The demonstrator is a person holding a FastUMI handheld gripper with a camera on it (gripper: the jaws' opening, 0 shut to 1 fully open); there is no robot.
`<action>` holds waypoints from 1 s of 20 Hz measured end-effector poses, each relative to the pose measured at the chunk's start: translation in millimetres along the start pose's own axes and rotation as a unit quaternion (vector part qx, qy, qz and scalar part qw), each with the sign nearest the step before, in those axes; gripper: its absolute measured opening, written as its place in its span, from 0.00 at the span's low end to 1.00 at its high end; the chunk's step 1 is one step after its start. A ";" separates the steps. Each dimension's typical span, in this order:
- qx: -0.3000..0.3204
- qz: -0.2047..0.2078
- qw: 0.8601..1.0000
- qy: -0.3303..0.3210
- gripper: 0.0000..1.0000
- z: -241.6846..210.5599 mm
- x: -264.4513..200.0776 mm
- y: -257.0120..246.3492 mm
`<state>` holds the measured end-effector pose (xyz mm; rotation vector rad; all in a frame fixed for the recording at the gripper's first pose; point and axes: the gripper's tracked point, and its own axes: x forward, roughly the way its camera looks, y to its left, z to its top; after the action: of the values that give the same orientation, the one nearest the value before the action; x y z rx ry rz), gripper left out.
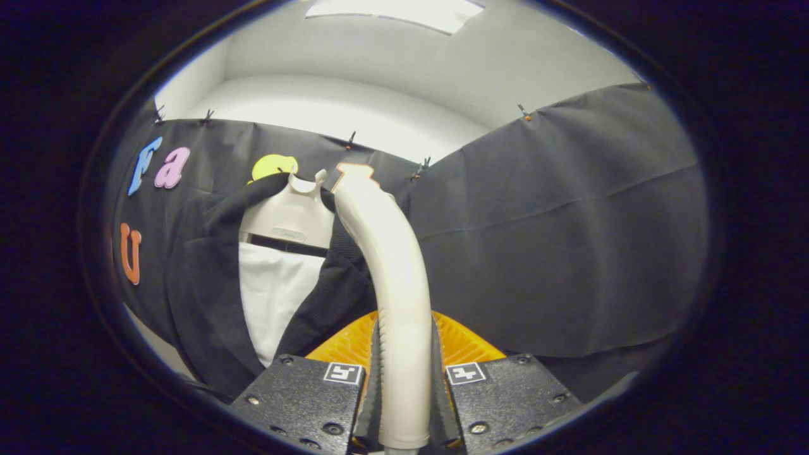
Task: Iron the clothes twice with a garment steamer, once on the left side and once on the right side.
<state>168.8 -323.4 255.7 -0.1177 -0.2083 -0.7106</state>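
My gripper (404, 379) is shut on the cream handle of the garment steamer (395, 265), both fingers (374, 385) pressing its sides. The handle rises from between them and curves left toward the garment. A black jacket (208, 284) hangs open on a white hanger form (287, 218), with a white shirt panel (275, 297) showing between its lapels. The steamer's upper end sits against the jacket's right lapel near the collar. The steamer's head face is hidden from me.
Black cloth (556, 240) covers the booth walls behind and to the right of the garment, clipped along its top edge. White walls and ceiling (392, 69) rise above it. A pale strip of floor or wall (155, 347) shows below the jacket's left side.
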 end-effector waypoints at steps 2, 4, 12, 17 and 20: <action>-0.010 0.004 1.000 0.016 0.35 -14.7 6.9 9.8; -0.019 0.005 0.999 0.030 0.35 -29.6 10.0 14.4; -0.049 -0.003 0.995 0.086 0.35 -92.9 -1.0 21.7; -0.068 -0.011 0.992 0.108 0.35 -120.9 -5.7 22.9; -0.072 -0.017 0.989 0.126 0.35 -135.4 -6.7 21.9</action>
<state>198.5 -326.7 121.7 -0.1617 0.0827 -0.7667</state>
